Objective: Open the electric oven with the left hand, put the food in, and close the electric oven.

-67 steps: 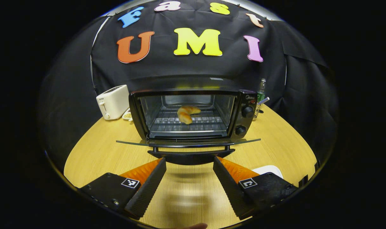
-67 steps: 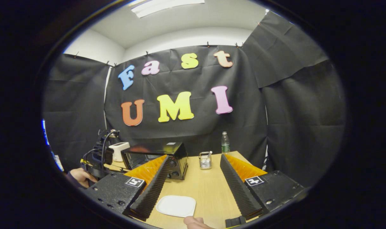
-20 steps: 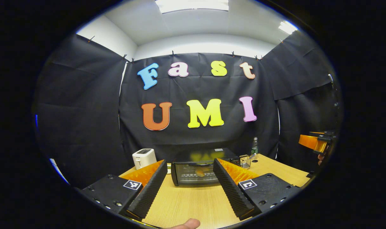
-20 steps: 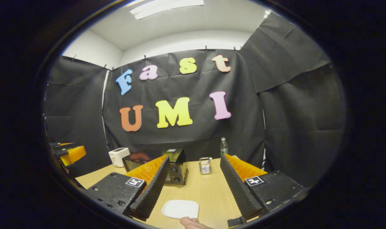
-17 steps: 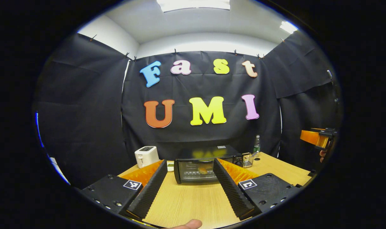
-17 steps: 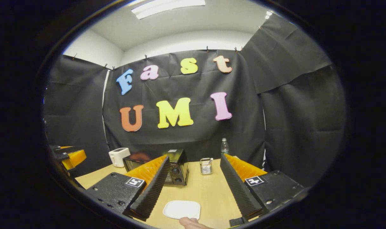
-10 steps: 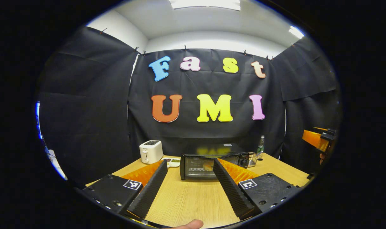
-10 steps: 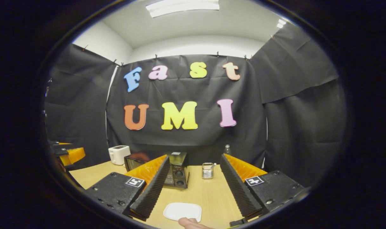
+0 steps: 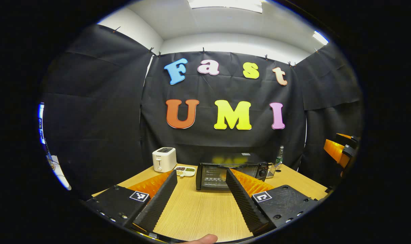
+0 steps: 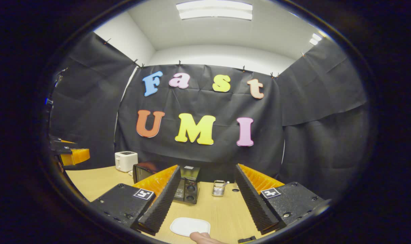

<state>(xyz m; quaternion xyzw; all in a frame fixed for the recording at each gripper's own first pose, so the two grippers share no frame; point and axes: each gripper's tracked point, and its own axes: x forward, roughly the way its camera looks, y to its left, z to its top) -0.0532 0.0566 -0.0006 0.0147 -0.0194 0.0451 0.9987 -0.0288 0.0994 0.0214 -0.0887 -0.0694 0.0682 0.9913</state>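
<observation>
- Oven [image 9: 229,171] stands with its door shut at the far side of the counter [image 9: 198,213], well ahead of the left claw [image 9: 200,200], which hangs above the wood with its fingers spread wide and nothing between them.
- Food shows in the left gripper view as a pale orange blur behind the oven's glass [image 9: 222,176]; its shape is too small to make out.
- Right claw [image 10: 208,203] is likewise wide and empty, with the oven [image 10: 178,184] ahead and to its left, partly hidden behind its left finger.
- Bare counter lies between each claw and the oven front, giving open room for a straight approach.
- White toaster [image 9: 164,159] sits left of the oven near the counter's back edge, with a small dish of snacks [image 9: 185,170] between the two.
- Wire holder [image 9: 270,170] and a bottle [image 9: 279,156] stand just right of the oven, close to the black cloth wall.
- Right gripper view adds a white plate [image 10: 190,226] on the counter close below the claw, with a fingertip [image 10: 200,237] at the bottom edge near it.
- Left gripper view catches the other claw at its far right edge [image 9: 341,150]; the right gripper view catches the other claw at its far left edge [image 10: 68,152].
</observation>
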